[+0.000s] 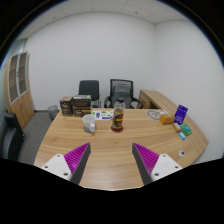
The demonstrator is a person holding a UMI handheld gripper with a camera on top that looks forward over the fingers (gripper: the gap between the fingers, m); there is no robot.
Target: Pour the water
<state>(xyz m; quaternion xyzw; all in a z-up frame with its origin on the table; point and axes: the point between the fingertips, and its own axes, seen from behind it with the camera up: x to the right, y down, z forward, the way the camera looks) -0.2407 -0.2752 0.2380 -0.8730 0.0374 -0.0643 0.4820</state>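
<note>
**Claw wide and empty, pour not started**

Claw (112, 160) is spread wide, nothing between its fingers. Both purple pads (75, 157) show at the bottom of the view, angled inward, over bare wood. It hangs above the near edge of the surface (110, 150), well apart from every object.

Beyond the fingers, near the middle of the surface, stands a tall clear container with a dark lid (118, 115), probably the water vessel; it is upright. Just to its left sits a white cup (89, 123), the likely target for the pour. Can't confirm water level in either, too small to tell.

Further left, two dark canisters or boxes (72, 105) stand side by side. A small white-and-dark item (104, 116) lies between them and the clear container; can't identify it. To the right are small orange things (165, 117), a purple box (181, 113) and something teal (185, 130), all clustered near the far right edge.

Behind the surface: two office chairs (104, 93), a wooden cabinet (17, 80) at left, a low wooden side unit (155, 98) at right, white walls.

Progress, as a judgement: nothing done. Nothing gripped, nothing tilted. Left: approach, grip the container, lift, move to the cup, tip.

Hidden or unclear: labels, the container's contents, whether its lid is sealed.
</note>
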